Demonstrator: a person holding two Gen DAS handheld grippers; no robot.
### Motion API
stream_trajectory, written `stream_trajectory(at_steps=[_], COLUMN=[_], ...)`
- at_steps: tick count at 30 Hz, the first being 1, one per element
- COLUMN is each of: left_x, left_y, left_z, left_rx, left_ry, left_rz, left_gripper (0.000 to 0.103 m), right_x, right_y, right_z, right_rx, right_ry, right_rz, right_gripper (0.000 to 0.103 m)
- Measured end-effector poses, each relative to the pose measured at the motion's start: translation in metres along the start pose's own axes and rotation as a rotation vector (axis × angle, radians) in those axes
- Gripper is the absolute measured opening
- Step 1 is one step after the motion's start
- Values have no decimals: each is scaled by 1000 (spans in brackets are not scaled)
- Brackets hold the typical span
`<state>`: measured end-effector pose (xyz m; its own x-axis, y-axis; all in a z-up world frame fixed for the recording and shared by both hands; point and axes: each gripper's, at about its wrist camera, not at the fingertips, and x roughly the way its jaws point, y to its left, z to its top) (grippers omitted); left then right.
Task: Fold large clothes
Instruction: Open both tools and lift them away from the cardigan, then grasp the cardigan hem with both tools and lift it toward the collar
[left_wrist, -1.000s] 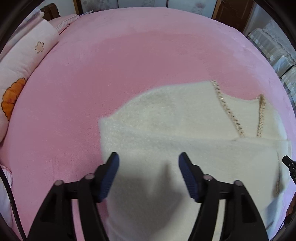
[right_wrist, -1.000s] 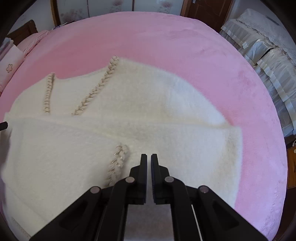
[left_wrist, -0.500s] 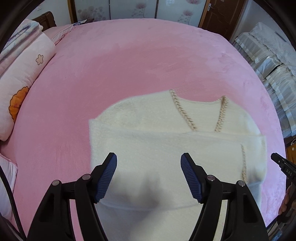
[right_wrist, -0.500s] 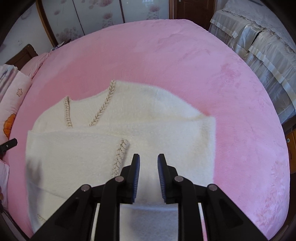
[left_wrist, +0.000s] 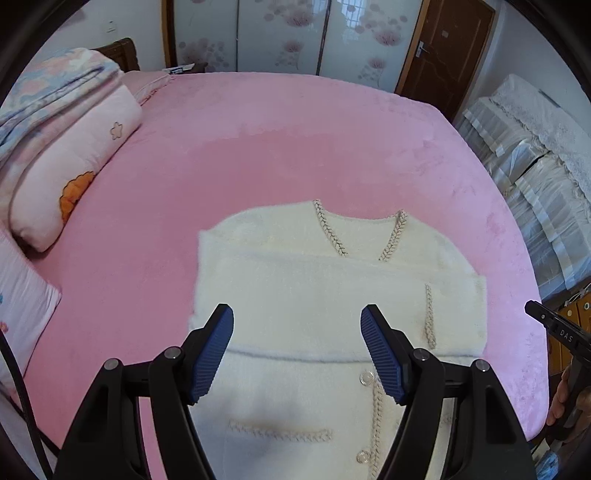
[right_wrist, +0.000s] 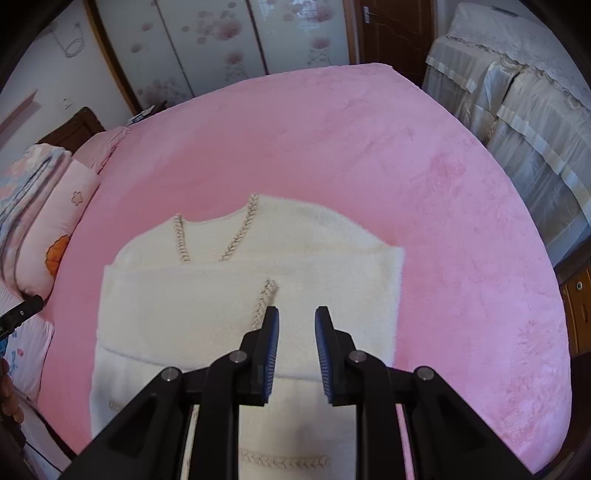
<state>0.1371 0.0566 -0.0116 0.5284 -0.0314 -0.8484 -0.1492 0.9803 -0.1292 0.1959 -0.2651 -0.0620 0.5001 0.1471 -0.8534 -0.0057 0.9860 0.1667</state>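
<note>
A cream fuzzy cardigan (left_wrist: 332, 295) with braided trim and round buttons lies on the pink bed, its sleeves folded across the chest. It also fills the lower middle of the right wrist view, cardigan (right_wrist: 229, 295). My left gripper (left_wrist: 297, 325) hovers above its lower half, open wide, with nothing between the blue pads. My right gripper (right_wrist: 296, 325) hangs above the cardigan's right half, its jaws a narrow gap apart and holding nothing. The tip of the right gripper (left_wrist: 554, 326) shows at the right edge of the left wrist view.
The pink bed cover (left_wrist: 295, 147) spreads wide around the garment. Folded quilts and pillows (left_wrist: 66, 147) are piled at the left. Covered furniture (right_wrist: 517, 92) stands along the right. A wardrobe with flowered doors (left_wrist: 280, 33) and a brown door are behind.
Both grippers rose and drew back from the cardigan, so more of the bed and room shows. The right gripper went from shut to slightly apart. The left stayed open.
</note>
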Motion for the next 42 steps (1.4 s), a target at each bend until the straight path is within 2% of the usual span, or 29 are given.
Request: stream_trajectory(at_steps=[4, 9, 11, 14, 15, 17, 19, 24, 30, 31, 33, 34, 39, 42], left_x=[-32, -54, -52, -43, -38, -30, -22, 10, 26, 30, 39, 43, 54, 58], left_y=[6, 25, 38, 63, 72, 91, 105, 130, 150, 152, 155, 158, 171, 173], left_z=[-25, -55, -67, -87, -94, -110, -126, -168, -210, -218, -232, -239, -280, -298], left_rx=[-16, -33, -43, -80, -94, -129, -146, -115, -127, -126, -126, -132, -196, -198], left_ry=[-8, 18, 44, 113, 134, 182, 225, 356, 378, 393, 441, 462, 520, 530], left_rz=[17, 92, 132, 139, 137, 115, 87, 35, 1, -14, -41, -42, -45, -38], left_gripper=[70, 70, 70, 70, 70, 70, 70, 70, 70, 70, 70, 70, 70, 70], right_x=[-21, -43, -49, -53, -53, -52, -49, -38, -28, -27, -26, -27, -21, -14], right_y=[1, 3, 3, 2, 2, 4, 6, 4, -4, -6, -11, -14, -39, -55], right_z=[-6, -23, -33, -53, -61, -78, -96, -149, -210, -219, -235, -243, -279, -303], right_rx=[-55, -109, -114, -103, -100, -98, -103, -56, 21, 33, 57, 65, 95, 100], right_ry=[6, -3, -10, -2, 4, 13, 29, 102, 182, 192, 205, 207, 254, 302], right_rz=[30, 52, 72, 95, 97, 91, 85, 59, 41, 45, 32, 23, -7, -20], right_gripper=[20, 20, 20, 24, 30, 34, 34, 34, 35, 38, 52, 54, 55, 55])
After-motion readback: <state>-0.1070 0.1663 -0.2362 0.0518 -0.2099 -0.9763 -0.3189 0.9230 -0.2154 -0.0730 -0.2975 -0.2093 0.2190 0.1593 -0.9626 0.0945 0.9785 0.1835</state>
